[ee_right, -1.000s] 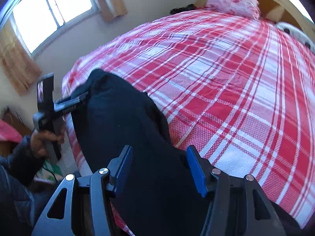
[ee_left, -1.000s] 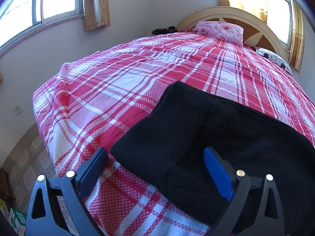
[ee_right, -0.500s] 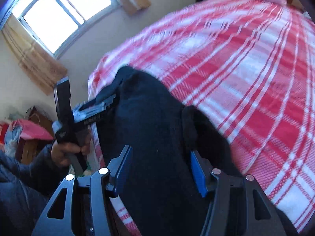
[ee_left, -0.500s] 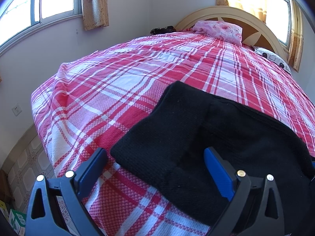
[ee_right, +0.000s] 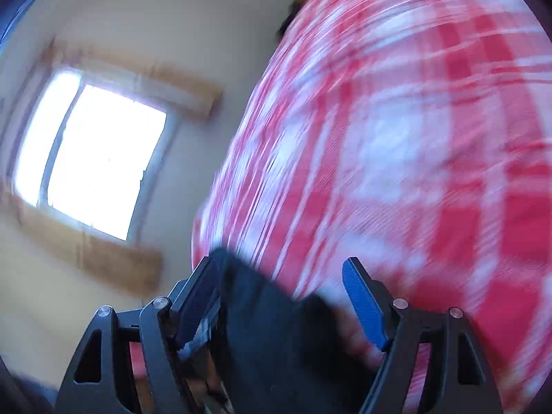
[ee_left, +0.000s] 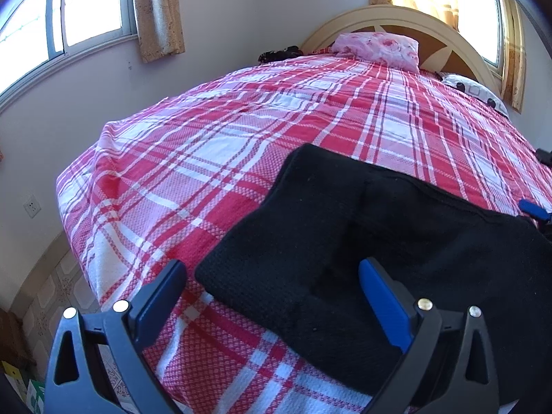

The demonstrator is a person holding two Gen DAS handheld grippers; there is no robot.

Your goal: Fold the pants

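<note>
So the black pants (ee_left: pixel 362 238) are lying folded over on the bed (ee_left: pixel 214 158), down near the foot edge, on the red and white plaid cover, with one folded corner pointing at the foot-end corner on the window side. My left hand-held gripper (ee_left: pixel 272 286) sits right over that end with its jaws spread wide; the blue pad (ee_left: pixel 383 303) on the right is above the dark fabric and the other finger is over bare plaid, so nothing is pinched there. My right hand-held gripper (ee_right: pixel 279 296) is a blurry mess in its own view, but you can see the jaws have just been opening, and a strip of the pants (ee_right: pixel 272 338) runs up between them, close against the left finger and clear of the blue one, so it looks let go, not squeezed. A pink floral pillow (ee_left: pixel 379 48) leans at the headboard (ee_left: pixel 345 20), and there's a window (ee_right: pixel 93 158) off to the side.
</note>
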